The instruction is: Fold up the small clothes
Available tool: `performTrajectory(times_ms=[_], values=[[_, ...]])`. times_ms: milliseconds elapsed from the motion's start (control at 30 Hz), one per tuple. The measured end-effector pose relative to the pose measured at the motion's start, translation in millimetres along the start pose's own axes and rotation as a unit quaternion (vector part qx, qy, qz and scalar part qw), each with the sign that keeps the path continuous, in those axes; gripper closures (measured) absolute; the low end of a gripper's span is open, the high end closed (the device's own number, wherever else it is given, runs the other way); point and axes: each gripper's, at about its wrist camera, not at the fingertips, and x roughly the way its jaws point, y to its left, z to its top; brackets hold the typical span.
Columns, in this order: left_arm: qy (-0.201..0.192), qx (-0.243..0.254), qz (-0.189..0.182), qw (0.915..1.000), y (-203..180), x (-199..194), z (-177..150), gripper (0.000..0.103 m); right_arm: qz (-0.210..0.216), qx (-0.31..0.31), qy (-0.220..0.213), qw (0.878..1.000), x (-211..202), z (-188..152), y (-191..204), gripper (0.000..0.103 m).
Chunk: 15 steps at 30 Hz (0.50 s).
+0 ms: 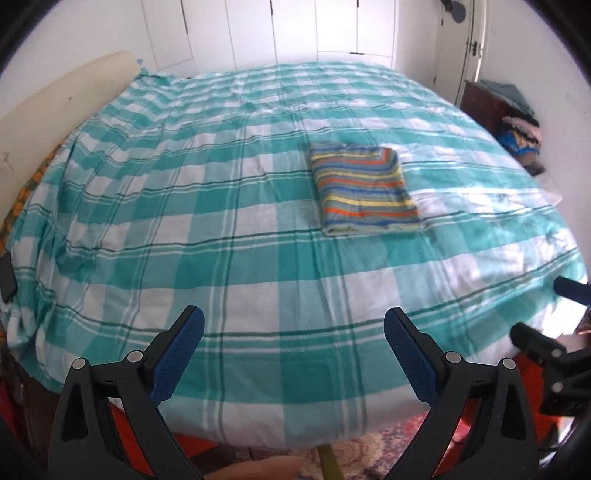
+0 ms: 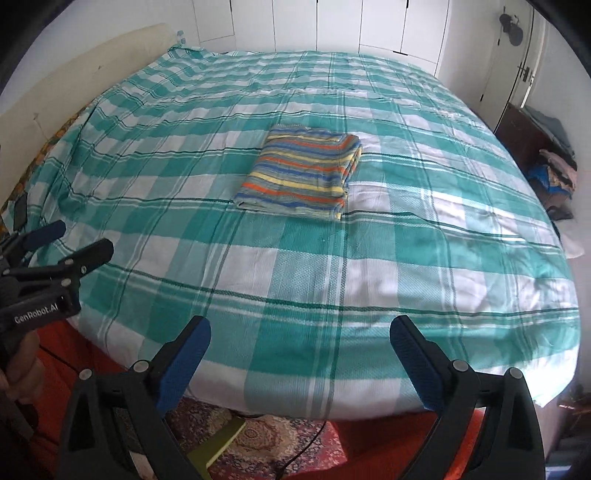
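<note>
- The left gripper (image 1: 293,326) has its two black fingers spread wide, blue pads (image 1: 177,354) facing each other, with nothing between them; only the bedspread shows in the gap.
- The right gripper (image 2: 301,338) is likewise released, its blue-padded fingers (image 2: 417,358) standing far apart and gripping nothing.
- Both grippers hang above the near edge of the bed, angled downward, well apart from the clothing.
- In the right wrist view, the left gripper appears at the left edge, black with white lettering on its body, and part of the hand (image 2: 22,373) holding it shows below it.
- In the left wrist view, the right gripper shows blurred at the right edge.
- The folded garment (image 1: 364,192), a small piece striped in yellow, blue, orange and grey, lies as a neat rectangle on the bed, around the middle, lying free of both grippers. Its thick folded edge faces right.
- The bedspread (image 2: 303,280) is a large teal and white check with thin dark green lines, lying mostly smooth with light wrinkles toward the left.
- A cream headboard (image 1: 62,103) runs along the left side of the bed.
- White wardrobe doors (image 2: 332,22) line the wall beyond the bed.
- A dark wooden cabinet (image 2: 524,133) stands at the right, with a pile of clothes (image 2: 557,173) on it.
- A patterned red rug (image 2: 266,443) shows on the floor below the near bed edge.
</note>
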Motion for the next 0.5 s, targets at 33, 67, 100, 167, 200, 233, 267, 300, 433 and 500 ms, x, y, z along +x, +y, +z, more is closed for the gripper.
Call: performTrajectory(times_ms=[33,67,100,167,200,233,267,300,433,500], values=[[0.0,0.0,-0.004,1.0,0.2,-5.1,-1.1,0.005,-0.002,-0.003,-0.001,1.0,-5.4,-1.2,2.2,0.006],[0.0,0.0,-0.008,1.0,0.0,-10.0,-2.2,0.005,-0.004,-0.004,-0.001,1.0,-9.6,-1.5,4.1,0.006],[0.0,0.001,-0.01,1.0,-0.1,-14.6,-4.0,0.005,-0.008,-0.006,-0.003,1.0,-15.0,-2.0,6.2,0.006],[0.001,0.002,-0.016,0.9999,0.0,-21.3,-6.7,0.005,-0.016,-0.013,-0.005,1.0,-23.6,-3.2,10.6,0.006],[0.002,0.003,-0.018,0.9998,0.3,-24.6,-8.5,0.005,-0.019,-0.015,-0.006,1.0,-28.4,-4.0,12.8,0.006],[0.002,0.004,-0.019,0.9998,0.6,-27.2,-9.9,0.005,-0.021,-0.015,-0.007,1.0,-31.7,-4.4,13.7,0.006],[0.003,0.004,-0.02,0.9998,1.5,-30.3,-11.9,0.005,-0.021,-0.014,-0.008,1.0,-35.2,-5.1,14.8,0.006],[0.003,0.004,-0.02,0.9998,2.0,-32.7,-13.1,0.005,-0.021,-0.014,-0.009,1.0,-38.8,-5.8,15.6,0.006],[0.003,0.006,-0.019,0.9998,4.6,-39.8,-18.3,0.005,-0.024,-0.014,-0.011,1.0,-47.4,-8.8,17.8,0.006],[0.001,0.006,-0.015,0.9999,4.7,-41.5,-20.5,0.005,-0.024,-0.017,-0.009,1.0,-48.3,-10.5,19.6,0.006]])
